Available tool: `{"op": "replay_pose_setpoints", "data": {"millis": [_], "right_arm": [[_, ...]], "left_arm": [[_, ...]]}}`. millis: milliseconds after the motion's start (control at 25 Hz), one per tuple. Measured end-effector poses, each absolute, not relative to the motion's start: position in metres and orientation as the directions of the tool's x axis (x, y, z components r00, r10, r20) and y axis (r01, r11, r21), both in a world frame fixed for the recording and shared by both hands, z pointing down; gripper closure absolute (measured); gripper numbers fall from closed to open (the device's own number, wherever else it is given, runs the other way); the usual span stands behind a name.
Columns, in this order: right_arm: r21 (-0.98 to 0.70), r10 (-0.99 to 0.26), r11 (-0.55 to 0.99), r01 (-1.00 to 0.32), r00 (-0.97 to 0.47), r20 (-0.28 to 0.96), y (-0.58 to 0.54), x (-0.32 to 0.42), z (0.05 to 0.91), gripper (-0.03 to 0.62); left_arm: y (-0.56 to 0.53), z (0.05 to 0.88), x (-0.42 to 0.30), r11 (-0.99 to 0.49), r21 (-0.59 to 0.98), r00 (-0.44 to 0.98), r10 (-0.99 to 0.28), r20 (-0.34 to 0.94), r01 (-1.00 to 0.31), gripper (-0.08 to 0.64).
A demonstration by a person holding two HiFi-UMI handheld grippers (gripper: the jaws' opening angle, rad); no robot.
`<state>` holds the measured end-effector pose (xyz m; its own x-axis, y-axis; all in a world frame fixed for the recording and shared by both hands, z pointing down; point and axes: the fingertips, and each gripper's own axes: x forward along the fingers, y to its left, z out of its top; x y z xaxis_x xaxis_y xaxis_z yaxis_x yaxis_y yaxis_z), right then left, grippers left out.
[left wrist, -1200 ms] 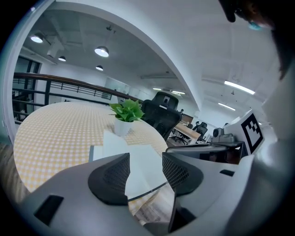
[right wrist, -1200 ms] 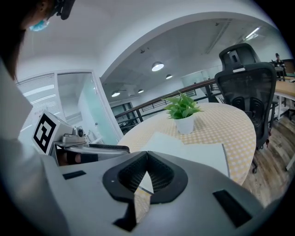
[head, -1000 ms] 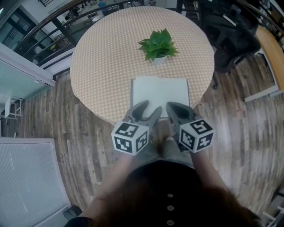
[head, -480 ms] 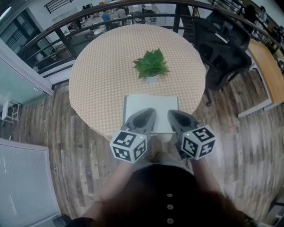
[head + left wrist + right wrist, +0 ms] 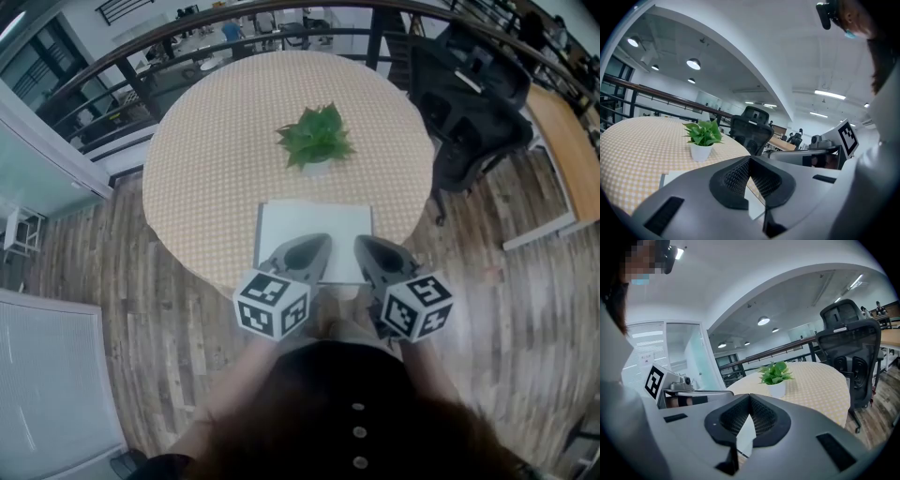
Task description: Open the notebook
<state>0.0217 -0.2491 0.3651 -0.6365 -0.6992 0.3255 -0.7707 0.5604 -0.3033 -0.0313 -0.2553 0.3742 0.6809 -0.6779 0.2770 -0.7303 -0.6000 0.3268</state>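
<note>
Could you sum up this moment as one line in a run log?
notebook: closed on table | left gripper: jaws just closed, empty | right gripper: jaws shut, empty | both: above its near edge

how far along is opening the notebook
Done: nothing yet; the notebook lies shut on the table. In hand: the left hand-held gripper, its jaws just closed on nothing, and the right hand-held gripper, shut and empty, are over the book's near edge. Left: catch the cover and swing it open.
</note>
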Motion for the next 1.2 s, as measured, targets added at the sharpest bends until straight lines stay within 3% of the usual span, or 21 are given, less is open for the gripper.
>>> {"op": "replay_pose_setpoints", "data": {"millis": [1200], "right_arm": [[-0.252, -0.652, 0.589, -0.768, -0.635, 0.414, -0.245, 0.019, 0.393, 0.581]], "left_arm": [[-0.246, 0.399, -0.022, -0.589, 0.359, 0.69, -0.629, 0.359, -0.724, 0.549]]}}
